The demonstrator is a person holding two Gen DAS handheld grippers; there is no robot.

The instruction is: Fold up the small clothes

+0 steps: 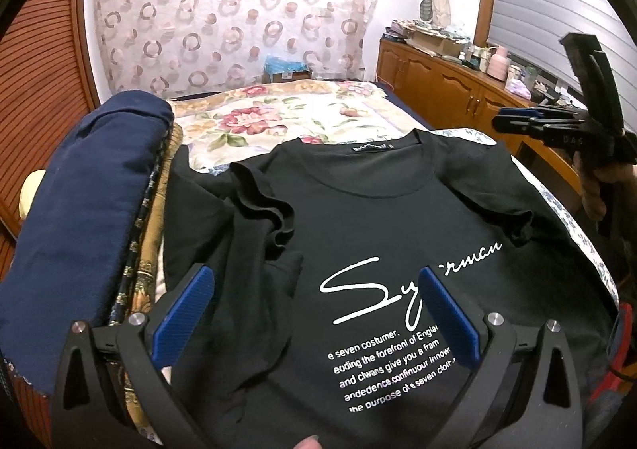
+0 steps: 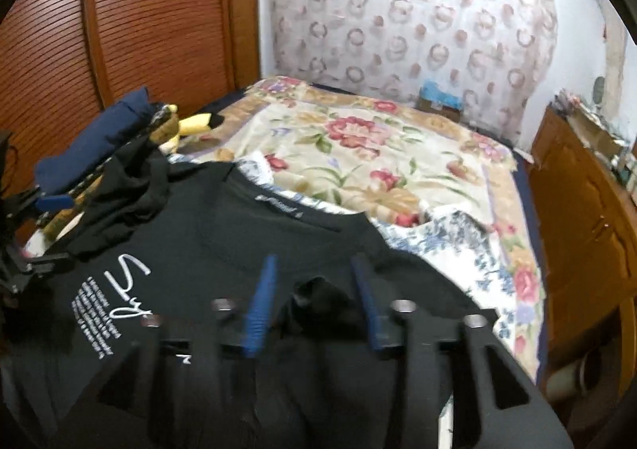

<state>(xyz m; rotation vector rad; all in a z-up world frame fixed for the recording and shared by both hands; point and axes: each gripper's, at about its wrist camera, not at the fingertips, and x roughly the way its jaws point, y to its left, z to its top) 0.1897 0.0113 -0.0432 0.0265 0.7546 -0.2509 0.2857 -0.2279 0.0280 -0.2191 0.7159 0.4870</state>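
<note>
A black T-shirt [image 1: 358, 210] with white script and block lettering lies face up on a bed [image 1: 254, 118] covered by a floral quilt, its collar toward the far curtained wall [image 1: 223, 11]. Its ruffled sleeve [image 1: 262, 206] on the left is bunched and folded inward over the body; the opposite sleeve [image 1: 513, 226] lies crumpled near the lettering's end. The left gripper [image 1: 318, 313] hangs over the shirt's lower front, its blue fingers [image 1: 183, 313] spread wide with nothing between them; the pads do not press the cloth. The right gripper [image 2: 314, 301], blurred in its own view, hovers above the shirt's shoulder with fingers [image 2: 260, 305] partly apart; a raised fold of black fabric shows between them, apparently lying below rather than pinched. In the left view the same tool appears at the right edge, lifted clear of the shirt, gripped by a hand [image 1: 597, 190]. A folded navy cloth [image 1: 87, 202] sits stacked just left of the shirt, a yellow plush [image 2: 191, 126] beyond it. A wooden cabinet [image 1: 450, 90] crowded with small items runs along the right wall.
</note>
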